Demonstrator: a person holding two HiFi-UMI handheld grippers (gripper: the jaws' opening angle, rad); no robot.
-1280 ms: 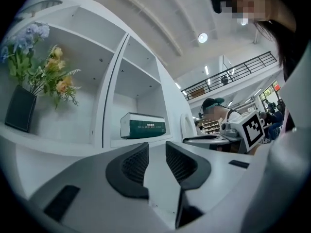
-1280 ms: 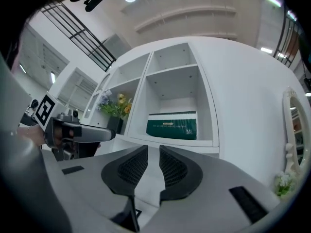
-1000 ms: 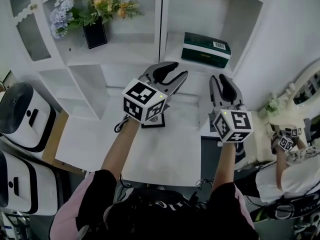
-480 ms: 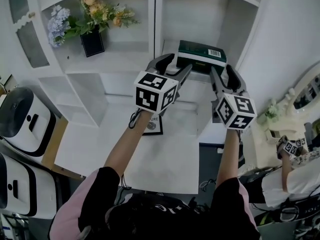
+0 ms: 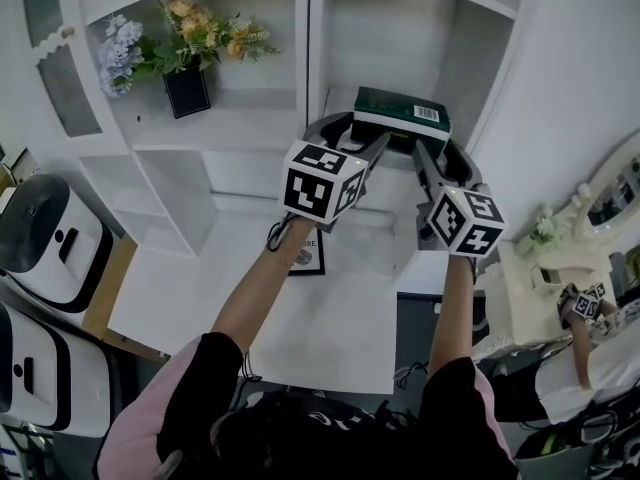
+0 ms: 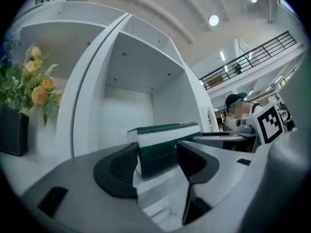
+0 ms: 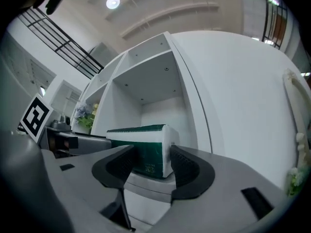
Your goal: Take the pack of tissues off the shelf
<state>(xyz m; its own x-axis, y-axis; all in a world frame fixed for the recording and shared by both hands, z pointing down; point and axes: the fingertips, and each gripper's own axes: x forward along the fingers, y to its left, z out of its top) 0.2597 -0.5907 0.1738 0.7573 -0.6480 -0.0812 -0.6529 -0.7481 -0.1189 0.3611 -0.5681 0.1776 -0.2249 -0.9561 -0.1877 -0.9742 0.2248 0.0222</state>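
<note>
The left gripper (image 5: 352, 134) and right gripper (image 5: 440, 154) have advanced to the white shelf (image 5: 230, 120), their jaws just spreading wide and gripping nothing. The dark-green, white-banded rectangular tissue pack (image 5: 402, 109) lies in the shelf's right bay. This looks like the approach; next, bracket the pack and squeeze.

This is looking like a big lab hall dressed up as a home. A white shelf unit (image 5: 309, 58) with flowers (image 5: 200, 28) is standing under high ceiling lights (image 6: 213, 20) and a balcony railing (image 6: 257, 52), and another person (image 5: 580, 358) is holding a marker cube (image 5: 578, 304) nearby.
</note>
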